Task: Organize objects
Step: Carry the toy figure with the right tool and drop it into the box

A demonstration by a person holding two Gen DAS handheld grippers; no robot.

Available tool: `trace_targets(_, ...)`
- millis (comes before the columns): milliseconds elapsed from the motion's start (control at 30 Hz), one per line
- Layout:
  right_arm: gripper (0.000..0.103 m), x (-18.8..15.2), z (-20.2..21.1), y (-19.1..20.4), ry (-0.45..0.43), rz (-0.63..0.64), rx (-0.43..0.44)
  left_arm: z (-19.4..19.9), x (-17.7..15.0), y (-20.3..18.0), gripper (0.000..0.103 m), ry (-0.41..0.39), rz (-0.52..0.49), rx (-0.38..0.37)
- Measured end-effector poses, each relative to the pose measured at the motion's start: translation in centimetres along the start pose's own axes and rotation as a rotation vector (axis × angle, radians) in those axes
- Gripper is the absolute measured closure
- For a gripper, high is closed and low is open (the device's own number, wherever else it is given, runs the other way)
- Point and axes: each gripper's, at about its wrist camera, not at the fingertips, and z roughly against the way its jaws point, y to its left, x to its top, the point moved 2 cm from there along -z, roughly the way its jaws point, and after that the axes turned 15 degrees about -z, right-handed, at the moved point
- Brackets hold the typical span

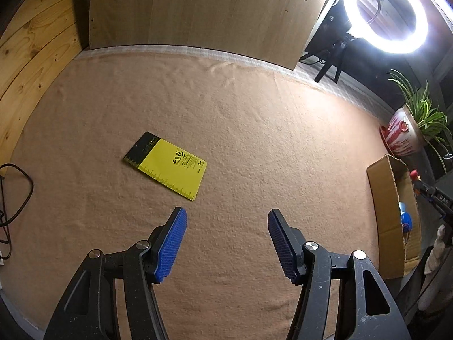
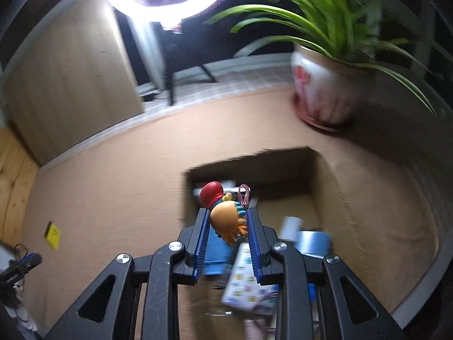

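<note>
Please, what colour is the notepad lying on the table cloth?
The notepad is bright yellow with a black band at one end; it shows best in the left wrist view.

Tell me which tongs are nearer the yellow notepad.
Left. The left tongs hang open just short of the yellow notepad; the right tongs, clamping a toy figure, are over the cardboard box, far across the cloth.

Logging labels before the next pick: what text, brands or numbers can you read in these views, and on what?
"DAS": white letters on the right gripper, at the left view's edge; partly cut off, so unsure.
Yellow notepad: black brush-style characters, small print and ruler ticks, too small to read.
Patterned card in the box: blurred, unreadable.
Toy in the right fingers: no text.
</note>
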Motion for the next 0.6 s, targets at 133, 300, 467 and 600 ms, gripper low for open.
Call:
trace_targets(133,0.079,0.3,-0.9,-1.7,0.009,-0.029,-0.032,0.0,0.0,0.1,0.040,-0.004,0.004,0.004)
trace_targets(300,0.079,0.7,-1.8,-2.3,0.024,-0.054,-0.042,0.1,-0.2,0.5,0.040,0.000,0.009,0.010)
trace_targets(467,0.064,0.6,-2.1,-2.0,0.029,-0.041,-0.066,0.2,-0.6,0.9,0.040,0.000,0.020,0.018)
trace_targets(600,0.051,0.5,-1.7,-1.6,0.007,-0.033,-0.078,0.3,-0.8,1.2,0.040,0.001,0.030,0.023)
